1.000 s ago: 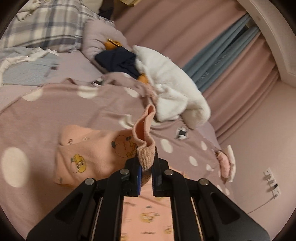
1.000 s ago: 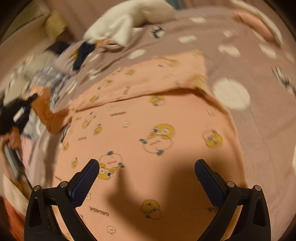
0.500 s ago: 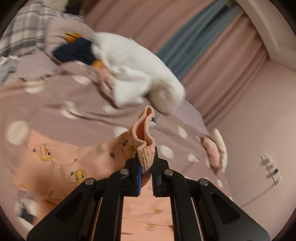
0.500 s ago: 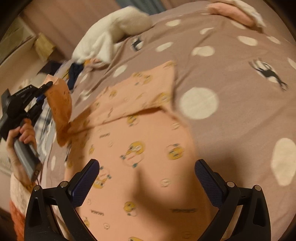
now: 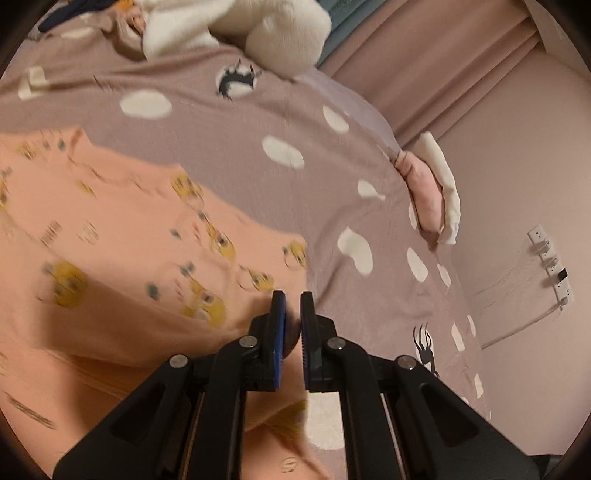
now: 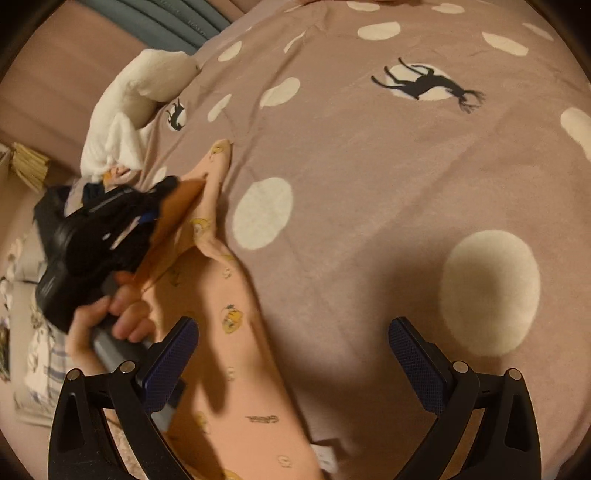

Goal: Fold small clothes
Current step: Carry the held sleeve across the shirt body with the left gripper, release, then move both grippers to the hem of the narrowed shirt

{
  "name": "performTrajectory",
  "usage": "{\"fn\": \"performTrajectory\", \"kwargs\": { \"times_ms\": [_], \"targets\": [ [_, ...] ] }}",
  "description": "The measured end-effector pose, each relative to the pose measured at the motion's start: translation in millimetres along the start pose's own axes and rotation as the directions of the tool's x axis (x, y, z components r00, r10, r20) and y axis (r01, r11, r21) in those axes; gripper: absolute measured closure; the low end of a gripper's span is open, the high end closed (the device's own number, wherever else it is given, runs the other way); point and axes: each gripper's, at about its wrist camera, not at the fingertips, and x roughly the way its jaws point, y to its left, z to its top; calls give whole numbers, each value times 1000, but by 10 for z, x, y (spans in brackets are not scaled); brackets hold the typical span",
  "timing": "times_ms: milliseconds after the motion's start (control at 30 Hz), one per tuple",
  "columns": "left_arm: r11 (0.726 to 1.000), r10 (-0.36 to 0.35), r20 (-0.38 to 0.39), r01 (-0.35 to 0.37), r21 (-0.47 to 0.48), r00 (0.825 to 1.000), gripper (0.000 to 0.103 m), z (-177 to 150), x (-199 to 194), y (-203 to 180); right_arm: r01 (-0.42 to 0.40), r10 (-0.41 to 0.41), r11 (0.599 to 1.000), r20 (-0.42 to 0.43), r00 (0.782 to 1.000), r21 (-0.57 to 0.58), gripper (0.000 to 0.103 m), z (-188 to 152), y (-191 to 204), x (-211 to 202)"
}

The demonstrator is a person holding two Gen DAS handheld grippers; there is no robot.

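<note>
A pink garment printed with yellow cartoon chicks lies on the bed, blurred by motion in the left wrist view. My left gripper is shut on a sleeve of it, and the cloth trails back under the fingers. In the right wrist view the left gripper pinches the sleeve's orange-looking fold low over the pink garment, with a hand on its handle. My right gripper stands wide open with nothing between its fingers. It hangs over the garment's right edge and the bedspread.
A mauve bedspread with white dots and black deer covers the bed. A white fluffy blanket lies at the far side. A rolled pink and white cloth lies at the bed's right edge, near a wall with sockets.
My left gripper has swept the sleeve across the garment and lower; the cuff no longer stands up above its fingers. My right gripper has swung right, off the garment's middle toward the bedspread.
</note>
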Motion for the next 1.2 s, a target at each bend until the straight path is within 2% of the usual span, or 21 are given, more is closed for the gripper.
{"fn": "performTrajectory", "kwargs": {
  "times_ms": [133,233,300,367,400,433,467,533,600,633,667,733,767,800,833,867,933,967,1033,1100,1200],
  "targets": [
    [995,-94,-82,91,-39,992,99,-66,119,-86,6,-6,1000,8,1000,-18,1,28,8,-13],
    [994,-107,-98,105,-20,989,99,-126,107,-206,-15,15,1000,-15,1000,22,1,58,-53,19],
    [985,-169,-106,164,-55,980,99,-120,53,-219,-22,23,1000,-27,999,22,1,59,-49,35],
    [976,-206,-102,197,-90,973,90,-97,-69,-214,-10,10,1000,-30,999,0,1,41,-12,27],
    [978,-196,-98,188,-86,976,85,-95,-140,-223,-5,4,1000,-29,1000,-12,1,35,-4,13],
    [985,-163,-94,157,-72,982,63,-78,-238,-229,2,-3,1000,-28,1000,-25,1,29,25,14],
    [991,-122,-90,117,-65,988,28,-65,-348,-215,5,-6,999,-30,1000,-35,1,23,54,21],
    [994,-88,-76,82,-73,993,0,-79,-578,-129,2,-3,999,-38,999,-45,1,21,91,47],
    [993,-99,-76,95,-64,992,1,-116,-840,-1,0,-2,999,-49,999,-40,1,19,114,96],
    [996,-81,-78,77,-46,994,1,-139,-1014,74,1,-2,1000,-54,999,-31,1,14,88,109],
    [999,-46,-71,43,-30,996,1,-160,-1152,132,4,-5,1000,-61,998,-20,1,8,87,140],
    [993,115,-36,-114,37,993,1,-225,-1479,237,17,-18,1000,-69,997,-21,1,-12,87,172],
    [972,222,-10,-221,87,975,1,-283,-1654,282,33,-35,999,-69,997,-35,1,-34,114,176],
    [946,299,16,-299,128,954,1,-347,-1786,325,46,-50,997,-69,996,-56,1,-60,150,166],
    [915,364,44,-366,169,930,1,-421,-1914,364,52,-57,996,-70,996,-75,1,-82,170,157],
    [873,431,81,-438,215,899,1,-542,-2090,421,55,-63,993,-75,995,-106,1,-109,215,155],
    [842,472,120,-486,232,874,1,-748,-2347,567,48,-63,987,-94,994,-156,1,-144,270,152],
    [840,479,138,-499,213,867,1,-877,-2505,672,40,-57,985,-100,993,-170,1,-159,279,149],
    [852,486,130,-502,147,864,1,-1091,-2737,918,13,-34,983,-112,993,-181,1,-179,270,153],
    [882,465,73,-469,47,882,1,-1270,-2937,1214,-9,-18,983,-144,989,-186,1,-209,235,187],
    [904,422,19,-419,-88,906,1,-1416,-3097,1517,-23,-17,974,-177,984,-225,1,-288,233,164]
  ]
}}
